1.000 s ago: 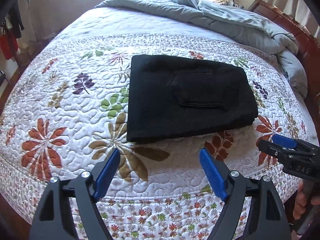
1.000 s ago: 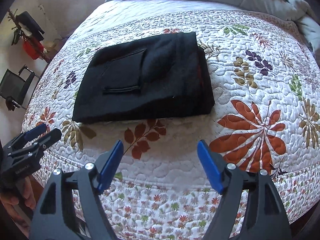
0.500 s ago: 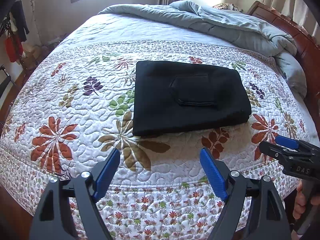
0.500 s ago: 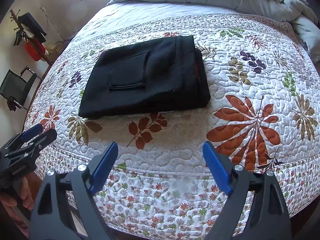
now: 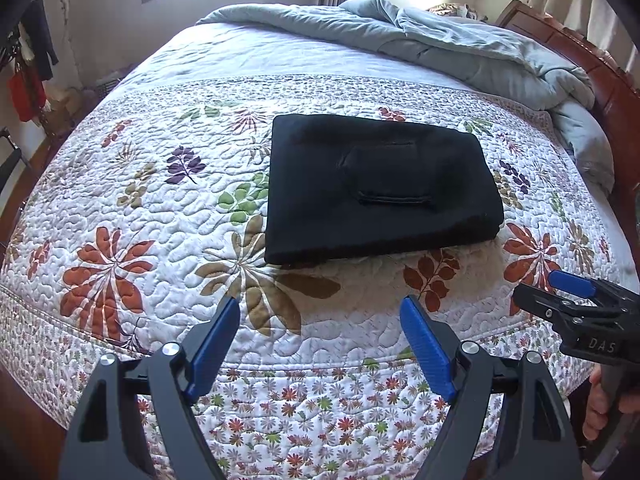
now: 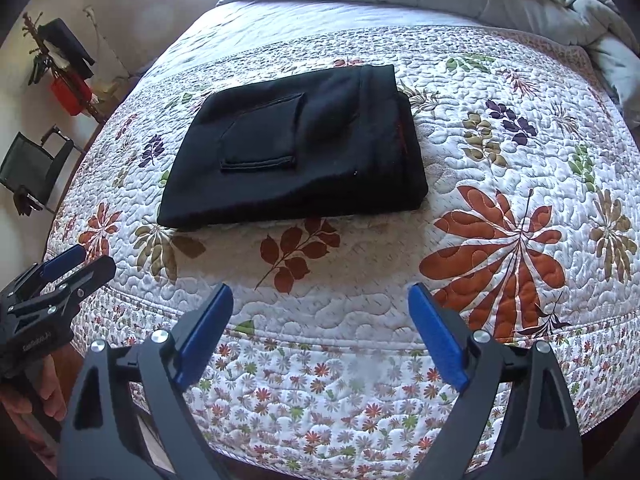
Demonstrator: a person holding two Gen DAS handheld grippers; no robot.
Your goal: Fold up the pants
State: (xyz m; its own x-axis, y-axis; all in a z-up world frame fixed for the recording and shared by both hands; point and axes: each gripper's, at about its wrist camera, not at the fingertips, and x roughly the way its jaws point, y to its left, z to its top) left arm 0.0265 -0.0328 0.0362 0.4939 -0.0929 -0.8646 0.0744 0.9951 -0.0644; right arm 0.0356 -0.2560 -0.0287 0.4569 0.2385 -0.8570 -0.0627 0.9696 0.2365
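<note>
Black pants (image 5: 380, 188) lie folded into a flat rectangle on the floral quilt (image 5: 160, 208), back pocket facing up. In the right wrist view the same pants (image 6: 296, 152) show a stacked edge on their right side. My left gripper (image 5: 319, 306) hovers over the quilt's near border, short of the pants, jaws wide open and empty. My right gripper (image 6: 320, 292) hangs the same way, open with nothing between its blue pads. Each gripper also shows in the other's view: the right gripper (image 5: 540, 288) at the right edge, the left gripper (image 6: 90, 260) at the left edge, each held by a hand.
A crumpled grey duvet (image 5: 460, 52) is piled along the far side of the bed against a wooden headboard (image 5: 592, 72). Beside the bed stand a black chair (image 6: 36, 168) and a rack with hanging clothes (image 6: 64, 64). The bed's near edge drops off just below the grippers.
Both grippers have drawn back from the pants, which now sit farther away in both views. The right gripper's jaws have spread a little wider.
</note>
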